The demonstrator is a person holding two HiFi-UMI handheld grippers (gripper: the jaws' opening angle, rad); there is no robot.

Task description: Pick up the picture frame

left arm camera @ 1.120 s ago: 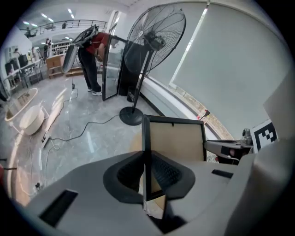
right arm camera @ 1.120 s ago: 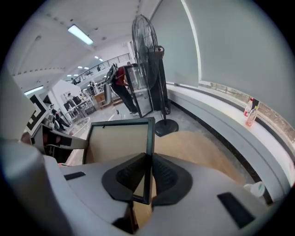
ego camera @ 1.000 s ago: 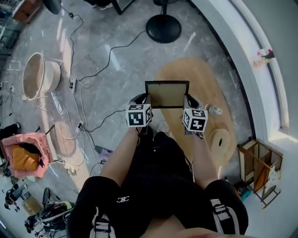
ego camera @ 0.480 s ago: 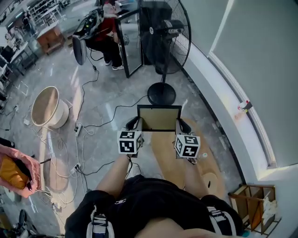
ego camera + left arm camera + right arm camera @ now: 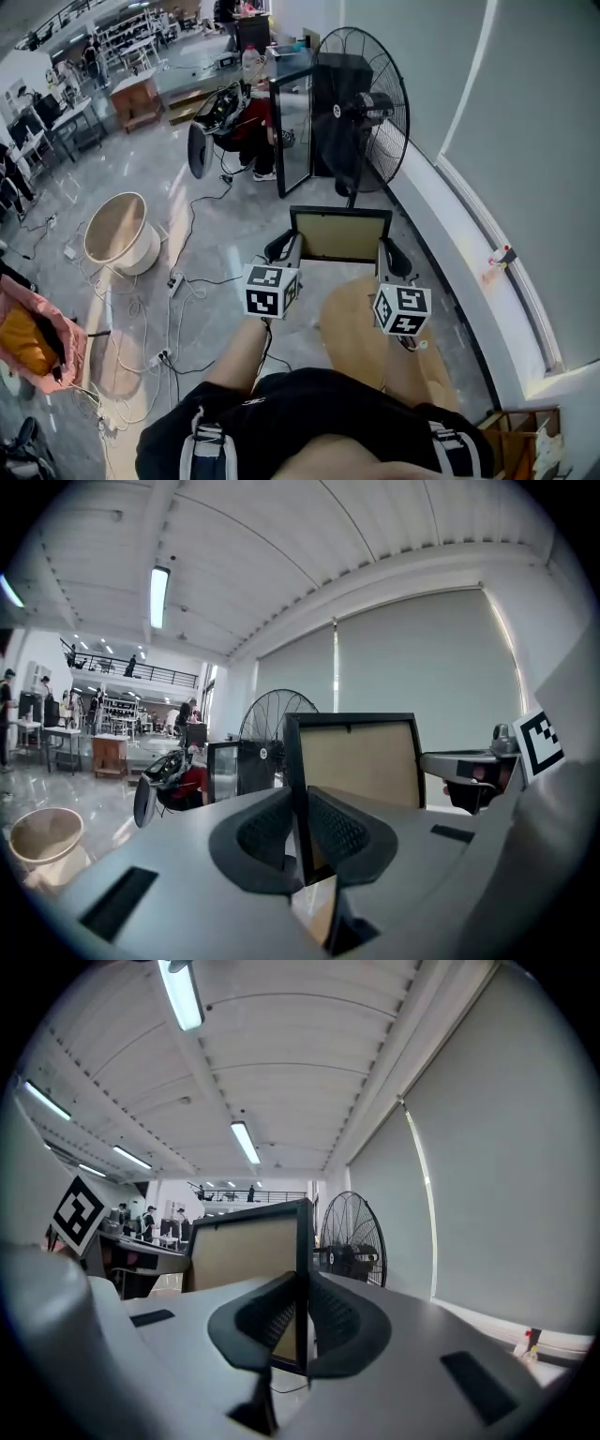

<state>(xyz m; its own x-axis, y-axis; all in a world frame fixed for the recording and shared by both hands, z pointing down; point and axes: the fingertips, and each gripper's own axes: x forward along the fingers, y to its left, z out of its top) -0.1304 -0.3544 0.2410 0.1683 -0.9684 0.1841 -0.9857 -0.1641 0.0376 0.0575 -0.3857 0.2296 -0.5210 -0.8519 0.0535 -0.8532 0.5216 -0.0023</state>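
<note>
The picture frame (image 5: 339, 234) is held in the air before the person, its brown back panel facing them. The left gripper (image 5: 284, 251) is clamped on its left edge and the right gripper (image 5: 387, 258) on its right edge. The wooden table (image 5: 356, 333) lies below, nearer; a standing fan (image 5: 364, 108) stands farther off

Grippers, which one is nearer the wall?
The right gripper, its jaws on the picture frame's edge nearest the wall; the left gripper holds the far edge.

standing fan (image 5: 364, 111) ahead, wall (image 5: 548, 122) right, open floor (image 5: 220, 239) left
</note>
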